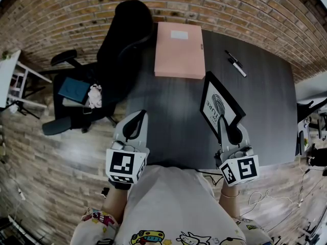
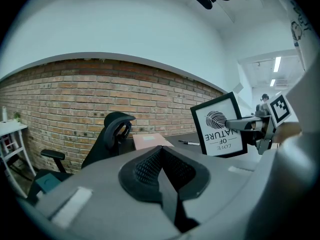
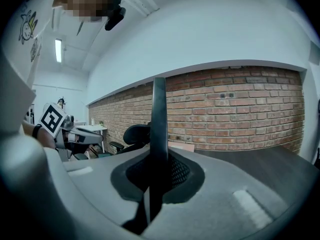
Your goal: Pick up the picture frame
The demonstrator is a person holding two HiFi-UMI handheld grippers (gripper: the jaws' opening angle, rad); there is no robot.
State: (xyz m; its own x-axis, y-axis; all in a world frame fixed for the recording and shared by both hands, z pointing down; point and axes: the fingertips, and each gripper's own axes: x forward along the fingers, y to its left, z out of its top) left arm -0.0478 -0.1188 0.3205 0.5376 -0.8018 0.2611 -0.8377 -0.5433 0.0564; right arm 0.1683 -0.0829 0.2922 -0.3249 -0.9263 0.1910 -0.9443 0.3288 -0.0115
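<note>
The picture frame (image 1: 218,104) has a black rim and a white print with a dark leaf-like motif and lettering. It is raised off the dark table (image 1: 268,111) and tilted. My right gripper (image 1: 224,125) is shut on its near edge. In the right gripper view the frame's edge (image 3: 159,119) stands as a thin black bar clamped between the jaws of the right gripper (image 3: 156,159). The left gripper view shows the frame (image 2: 218,125) face-on with its lettering upside down. My left gripper (image 1: 138,116) is shut and empty at the table's left edge, its jaws (image 2: 161,153) meeting with nothing between them.
A pink flat box (image 1: 179,50) lies at the far side of the table, with black markers (image 1: 236,64) to its right. A black office chair (image 1: 122,40) stands at the table's left, and a white shelf (image 1: 13,78) farther left. A brick wall (image 2: 60,109) runs behind.
</note>
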